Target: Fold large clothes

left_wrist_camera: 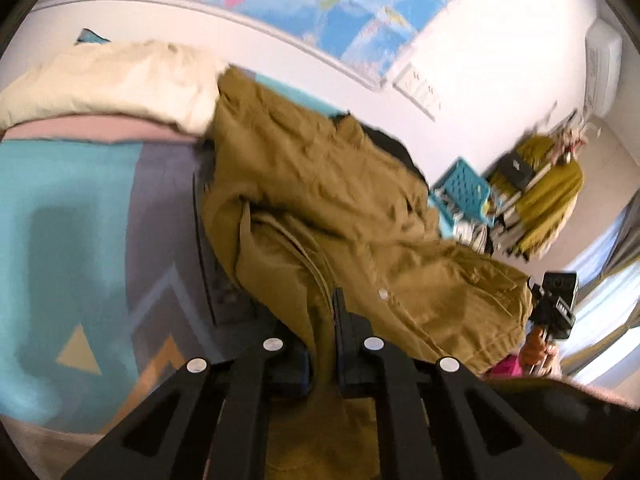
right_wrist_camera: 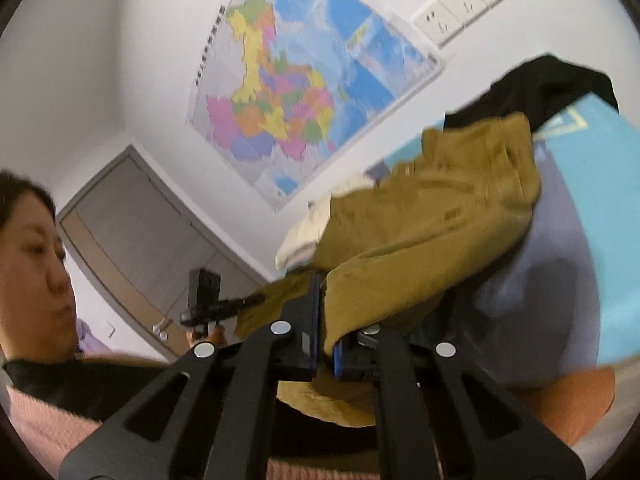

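From the left wrist camera, my left gripper [left_wrist_camera: 326, 316] is clamped on a fold of the tan jacket [left_wrist_camera: 320, 200], the cloth pinched between the jaws. I judge I hold it by one edge so the garment can be lifted and spread for folding. Most of the jacket drapes over the bed [left_wrist_camera: 72, 208] with its teal and grey patterned cover, beside a cream pillow [left_wrist_camera: 112, 80]. The right gripper [left_wrist_camera: 556, 300] shows at the jacket's far edge.

From the right wrist camera, my right gripper [right_wrist_camera: 326, 320] is likewise closed on the jacket's [right_wrist_camera: 420, 232] edge, holding that side up. The left gripper [right_wrist_camera: 208, 304] appears beyond. A wall map [right_wrist_camera: 296, 88] carries printed text along its edge, too blurred to read. I see no legible labels.
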Demonstrator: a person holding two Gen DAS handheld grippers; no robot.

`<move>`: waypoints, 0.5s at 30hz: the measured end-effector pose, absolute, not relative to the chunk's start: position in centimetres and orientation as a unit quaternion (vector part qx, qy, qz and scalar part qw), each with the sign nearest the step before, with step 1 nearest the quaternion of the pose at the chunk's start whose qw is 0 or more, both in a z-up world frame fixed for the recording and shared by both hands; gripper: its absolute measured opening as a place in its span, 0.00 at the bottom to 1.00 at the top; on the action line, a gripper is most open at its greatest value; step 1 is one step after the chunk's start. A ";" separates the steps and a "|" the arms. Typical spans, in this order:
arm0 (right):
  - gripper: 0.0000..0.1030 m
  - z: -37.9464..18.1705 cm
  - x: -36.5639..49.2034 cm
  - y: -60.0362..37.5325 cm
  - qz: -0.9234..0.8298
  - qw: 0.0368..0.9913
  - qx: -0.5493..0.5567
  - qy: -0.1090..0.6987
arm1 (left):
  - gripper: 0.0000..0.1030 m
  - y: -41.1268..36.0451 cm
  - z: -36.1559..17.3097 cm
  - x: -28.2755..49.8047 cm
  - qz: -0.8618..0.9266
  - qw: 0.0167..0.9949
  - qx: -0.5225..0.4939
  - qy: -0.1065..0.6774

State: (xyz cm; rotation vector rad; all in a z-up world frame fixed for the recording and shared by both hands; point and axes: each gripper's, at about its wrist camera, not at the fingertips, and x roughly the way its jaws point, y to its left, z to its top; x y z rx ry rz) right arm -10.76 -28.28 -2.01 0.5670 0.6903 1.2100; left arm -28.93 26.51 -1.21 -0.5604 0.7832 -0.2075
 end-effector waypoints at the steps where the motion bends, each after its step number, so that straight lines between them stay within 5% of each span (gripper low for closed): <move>1: 0.05 -1.5 -10.1 -28.3 0.545 0.734 0.263 0.307 | 0.07 27.0 -0.9 -28.7 -0.099 0.881 -0.278 0.371; 15: 0.05 2.2 1.0 -25.3 0.515 0.737 0.321 0.299 | 0.10 31.2 4.0 -20.7 -0.082 0.868 -0.302 0.386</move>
